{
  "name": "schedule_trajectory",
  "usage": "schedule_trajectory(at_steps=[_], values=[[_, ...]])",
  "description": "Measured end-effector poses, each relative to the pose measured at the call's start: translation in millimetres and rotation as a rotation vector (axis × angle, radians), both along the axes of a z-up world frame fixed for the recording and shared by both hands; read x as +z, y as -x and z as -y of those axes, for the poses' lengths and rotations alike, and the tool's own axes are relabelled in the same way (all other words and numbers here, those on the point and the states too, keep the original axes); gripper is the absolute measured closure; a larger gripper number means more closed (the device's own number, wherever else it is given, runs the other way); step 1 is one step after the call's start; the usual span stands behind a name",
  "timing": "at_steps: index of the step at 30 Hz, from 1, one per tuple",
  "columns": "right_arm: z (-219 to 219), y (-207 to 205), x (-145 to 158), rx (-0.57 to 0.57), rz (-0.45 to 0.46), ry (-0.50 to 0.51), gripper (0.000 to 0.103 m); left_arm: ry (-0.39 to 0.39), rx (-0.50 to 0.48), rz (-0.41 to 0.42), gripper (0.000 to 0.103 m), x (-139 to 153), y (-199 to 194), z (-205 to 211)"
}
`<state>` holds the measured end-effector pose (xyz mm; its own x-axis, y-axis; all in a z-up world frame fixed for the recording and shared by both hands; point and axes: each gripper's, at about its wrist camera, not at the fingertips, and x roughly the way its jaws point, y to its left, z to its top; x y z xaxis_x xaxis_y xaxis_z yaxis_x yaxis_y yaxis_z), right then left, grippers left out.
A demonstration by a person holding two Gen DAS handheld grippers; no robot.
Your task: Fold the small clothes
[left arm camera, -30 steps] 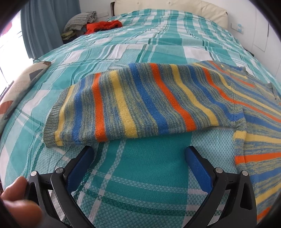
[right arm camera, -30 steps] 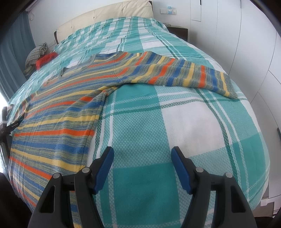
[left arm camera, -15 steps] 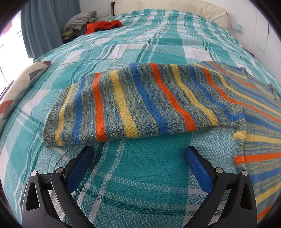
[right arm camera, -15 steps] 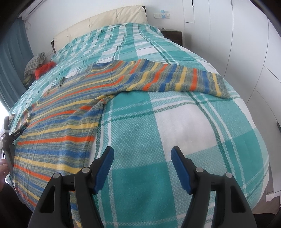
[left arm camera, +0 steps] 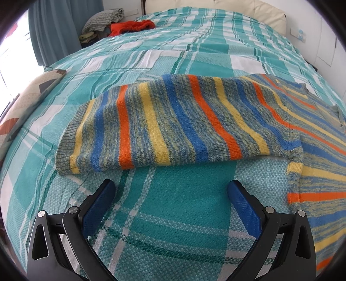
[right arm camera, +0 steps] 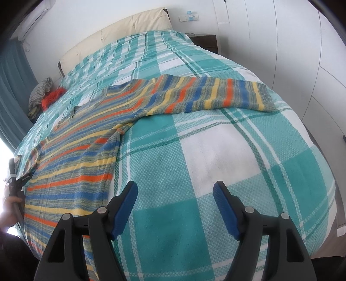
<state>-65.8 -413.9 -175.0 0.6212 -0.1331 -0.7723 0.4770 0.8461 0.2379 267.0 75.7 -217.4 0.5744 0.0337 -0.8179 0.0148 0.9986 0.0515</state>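
A striped sweater [left arm camera: 173,121] in blue, orange, yellow and grey-green lies spread flat on a bed covered by a teal-and-white checked blanket [left arm camera: 186,211], both sleeves stretched out to the sides. In the left wrist view, one sleeve [left arm camera: 151,125] runs across the middle of the frame, its ribbed cuff [left arm camera: 67,138] at the left end, and the body of the sweater fills the right edge. The left gripper [left arm camera: 172,190] hovers just short of that sleeve's near edge, its blue-padded fingers [left arm camera: 99,203] spread wide over bare blanket with nothing between them. In the right wrist view, the other sleeve [right arm camera: 207,97] reaches toward the right side of the bed, while the body of the sweater slopes down the left side of the frame. The right gripper [right arm camera: 175,192] hangs above the blanket beside the sweater's side edge, its jaws opening and empty, the left finger [right arm camera: 125,207] close to the knit fabric. Far back by the cream headboard [right arm camera: 121,32], a red cloth [left arm camera: 132,27] and a checked grey cloth [left arm camera: 101,19] sit heaped near a teal curtain [left arm camera: 54,30].
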Motion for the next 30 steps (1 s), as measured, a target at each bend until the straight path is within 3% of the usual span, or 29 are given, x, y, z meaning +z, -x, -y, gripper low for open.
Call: schedule_trajectory(at_steps=[4, 9, 12, 16, 17, 19, 20, 22, 23, 26, 30], values=[[39, 8, 10, -0.090, 0.084, -0.135, 0.031, 0.020, -0.044, -0.060, 0.002, 12, 11, 0], [128, 36, 15, -0.320, 0.233, -0.373, 0.031, 0.081, -0.114, 0.027, 0.001, 50, 60, 3], [174, 34, 3, -0.377, 0.276, -0.520, 0.031, 0.127, -0.150, 0.063, 0.001, 71, 88, 11], [217, 17, -38, -0.448, 0.316, -0.808, 0.033, 0.210, -0.149, 0.091, 0.001, 88, 111, 19], [220, 12, -44, -0.469, 0.327, -0.824, 0.037, 0.228, -0.143, 0.090, 0.001, 89, 115, 21], [221, -1, -49, -0.488, 0.337, -0.799, 0.041, 0.254, -0.131, 0.087, 0.001, 85, 118, 24], [221, -9, -50, -0.496, 0.327, -0.773, 0.050, 0.259, -0.127, 0.079, 0.001, 81, 119, 25], [222, -24, -52, -0.505, 0.281, -0.716, 0.093, 0.244, -0.110, 0.043, 0.001, 69, 119, 26], [222, -30, -52, -0.517, 0.236, -0.689, 0.098, 0.238, -0.099, 0.033, 0.001, 65, 120, 24], [208, -43, -4, -0.479, 0.242, -0.508, 0.098, 0.233, -0.068, 0.059, 0.001, 58, 129, 12], [132, -103, 97, -0.086, 0.316, -0.299, 0.098, 0.245, -0.014, 0.062, 0.001, 46, 132, -4]])
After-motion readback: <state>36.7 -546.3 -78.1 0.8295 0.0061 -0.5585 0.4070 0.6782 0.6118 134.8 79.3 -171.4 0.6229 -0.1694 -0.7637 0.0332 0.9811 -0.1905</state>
